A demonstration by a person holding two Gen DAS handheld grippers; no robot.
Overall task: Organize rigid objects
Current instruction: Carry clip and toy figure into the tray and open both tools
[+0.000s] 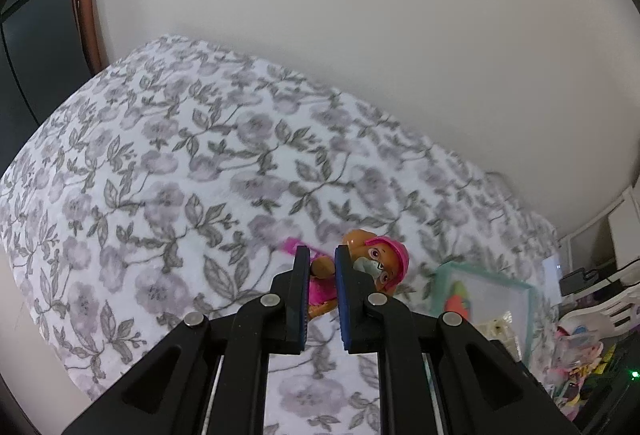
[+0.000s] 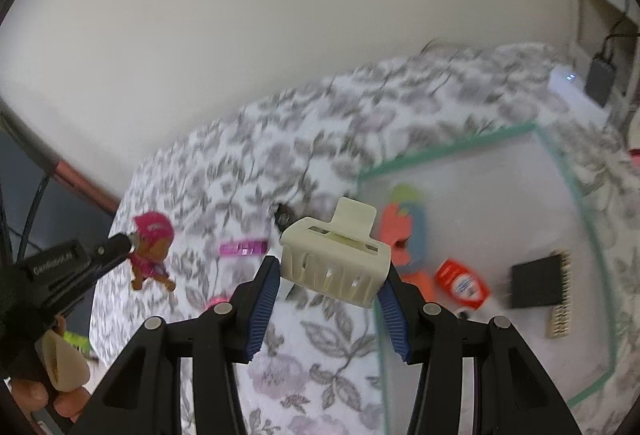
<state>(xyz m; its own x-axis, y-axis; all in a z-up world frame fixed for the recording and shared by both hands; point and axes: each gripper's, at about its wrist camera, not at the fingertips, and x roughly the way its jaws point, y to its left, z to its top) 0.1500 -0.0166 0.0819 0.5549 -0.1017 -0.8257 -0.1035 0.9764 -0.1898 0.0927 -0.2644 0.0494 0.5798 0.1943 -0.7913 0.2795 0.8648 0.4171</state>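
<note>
My left gripper (image 1: 321,255) is shut on a toy pup figure (image 1: 376,263) with a pink helmet, holding its body above the floral bedspread (image 1: 180,163). In the right wrist view the same figure (image 2: 150,247) hangs from the left gripper (image 2: 128,241). My right gripper (image 2: 330,275) is shut on a cream hair claw clip (image 2: 334,257) near the left edge of a clear bin with a green rim (image 2: 448,147). A pink hair clip (image 2: 243,247) lies on the bedspread between them.
The bin holds an orange toy (image 2: 404,231), a red packet (image 2: 462,283) and a black comb (image 2: 540,281). A white wall (image 1: 360,15) backs the bed. Cluttered items (image 1: 580,355) and a charger (image 2: 600,79) lie beyond the bin.
</note>
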